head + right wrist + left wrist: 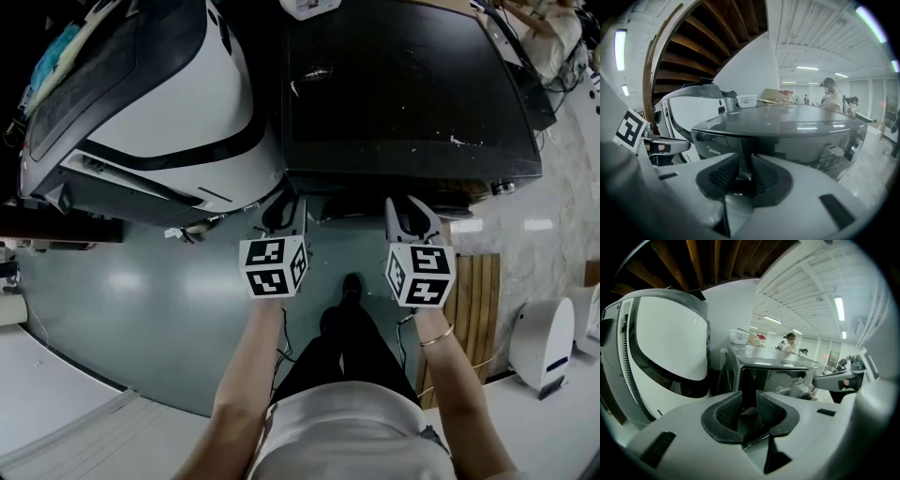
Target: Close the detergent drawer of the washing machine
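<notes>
Both the left gripper [749,407] and right gripper [744,169] are being held part-open, nothing gripped, just short of the washing machine [403,84] front. The detergent drawer isn't being resolved there. Suggested: drawer face being pushed square with 1 gripper, no side load.

Left gripper [284,211] and right gripper [410,214] side by side, tilted downward, both with jaws apart, nothing between them

Strip lights [839,308], a grey floor [141,300], a washer [403,84] and workers [832,96] standing far behind mark an open-plan test lab.
</notes>
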